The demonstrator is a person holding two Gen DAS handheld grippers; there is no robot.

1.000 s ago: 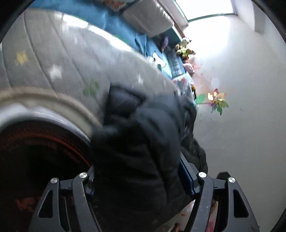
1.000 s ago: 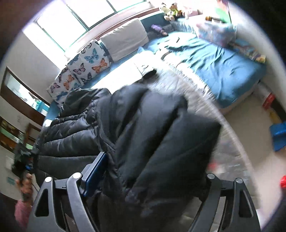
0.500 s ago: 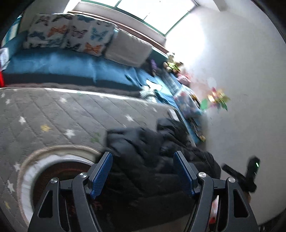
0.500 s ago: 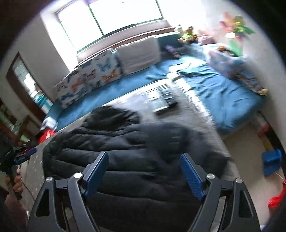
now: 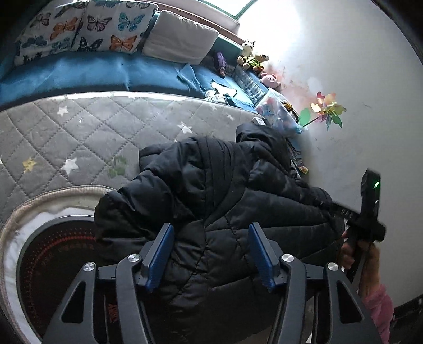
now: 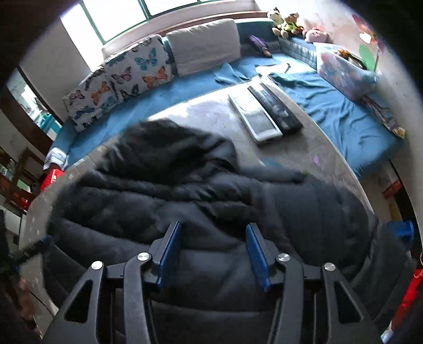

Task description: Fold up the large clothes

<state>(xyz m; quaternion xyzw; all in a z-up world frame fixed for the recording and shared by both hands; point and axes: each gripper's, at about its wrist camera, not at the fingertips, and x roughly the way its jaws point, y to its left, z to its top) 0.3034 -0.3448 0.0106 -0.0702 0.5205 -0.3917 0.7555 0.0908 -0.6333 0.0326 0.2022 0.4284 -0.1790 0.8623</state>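
A black puffer jacket (image 5: 216, 190) lies bunched on the grey quilted mat (image 5: 92, 127), its hood toward the wall. My left gripper (image 5: 210, 239) hovers over the jacket's near edge. Its jaws are closing and the blue pads (image 5: 161, 251) press on nothing. In the right wrist view the same jacket (image 6: 211, 195) spreads across the mat, blurred by motion. My right gripper (image 6: 212, 240) hangs above its near hem, jaws also closing with nothing pinched between them. In the left wrist view, a hand in a pink sleeve holds the right gripper's body (image 5: 367, 209) at the far right.
A white flat device (image 6: 255, 119) and a black keyboard (image 6: 277, 105) lie on the mat beyond the jacket. Blue bedding (image 6: 330, 105), butterfly pillows (image 6: 127, 76) and soft toys (image 6: 285, 21) ring the mat. A round rope-rimmed piece (image 5: 23, 219) sits left; a pinwheel (image 5: 326, 111) leans on the wall.
A second ago both grippers held jacket fabric up close to the cameras. They have let go; the jacket now lies on the mat, both grippers have drawn back, and their jaws stand narrower.
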